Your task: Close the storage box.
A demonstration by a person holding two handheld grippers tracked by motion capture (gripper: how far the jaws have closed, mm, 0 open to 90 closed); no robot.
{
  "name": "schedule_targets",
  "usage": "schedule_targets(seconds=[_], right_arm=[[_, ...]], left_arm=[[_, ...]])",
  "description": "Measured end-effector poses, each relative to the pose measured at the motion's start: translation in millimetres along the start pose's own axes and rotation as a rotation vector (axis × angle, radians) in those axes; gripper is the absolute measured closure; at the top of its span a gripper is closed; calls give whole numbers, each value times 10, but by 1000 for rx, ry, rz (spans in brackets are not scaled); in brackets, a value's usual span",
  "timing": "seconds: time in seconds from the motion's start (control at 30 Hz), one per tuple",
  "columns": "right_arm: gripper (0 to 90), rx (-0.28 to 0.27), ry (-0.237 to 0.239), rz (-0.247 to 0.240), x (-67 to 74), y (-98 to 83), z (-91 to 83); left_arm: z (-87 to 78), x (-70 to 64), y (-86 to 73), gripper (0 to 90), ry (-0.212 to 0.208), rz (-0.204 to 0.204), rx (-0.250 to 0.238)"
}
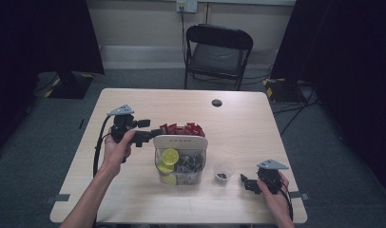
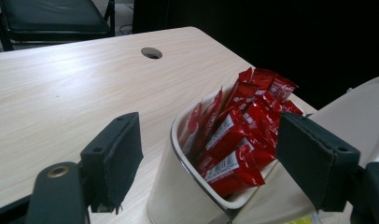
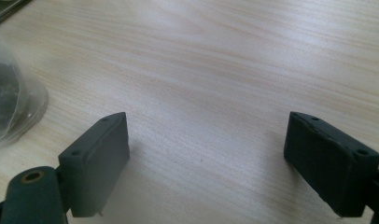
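High view shows you the wooden surface first, with the folding chair beyond its far edge. Your left hand-held gripper reaches level toward the white caddy, its tips just at the caddy's near-left rim. In the left gripper view the jaws look wide apart, standing either side of the compartment of red sauce packets; that is as near together as they come, and no pad clearly presses on the rim or a packet, so you cannot tell whether anything is held. The caddy's lower wall is cut off there. Its clear front compartments hold lime slices and dark items too small to make out. Your right hand-held gripper rests low, jaws spread wide over bare wood, with the small clear cup just beyond its tips; the cup's contents are dark and unclear.
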State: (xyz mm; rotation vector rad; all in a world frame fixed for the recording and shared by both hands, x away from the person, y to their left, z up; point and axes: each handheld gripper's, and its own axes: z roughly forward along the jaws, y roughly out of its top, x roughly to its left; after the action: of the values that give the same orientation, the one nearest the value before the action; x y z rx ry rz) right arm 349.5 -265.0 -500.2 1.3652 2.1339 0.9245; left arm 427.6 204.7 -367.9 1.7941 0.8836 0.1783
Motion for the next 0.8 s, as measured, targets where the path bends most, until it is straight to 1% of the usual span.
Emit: schedule_targets(seconds=[0.07,0.1,0.27,0.33,0.43,0.53,0.6,0.8], right_arm=[[137,0,0,0,0,0,0],[137,-1,0,0,0,0,0],[138,0,0,0,0,0,0],[137,0,0,0,0,0,0],[137,0,0,0,0,0,0],[137,-1,0,0,0,0,0],[137,-1,0,0,0,0,0],[137,0,0,0,0,0,0]], left_arm=[[-4,-24,5,225,6,3,-1],[-8,-33,9,225,9,11,3],[-1,-83,15,225,0,21,17],[14,-85,17,224,-9,19,11],[42,-76,10,217,-23,2,16],[63,-84,-3,217,-26,12,36],[66,-91,-13,217,-39,7,36],[43,-139,-27,209,-38,10,34]])
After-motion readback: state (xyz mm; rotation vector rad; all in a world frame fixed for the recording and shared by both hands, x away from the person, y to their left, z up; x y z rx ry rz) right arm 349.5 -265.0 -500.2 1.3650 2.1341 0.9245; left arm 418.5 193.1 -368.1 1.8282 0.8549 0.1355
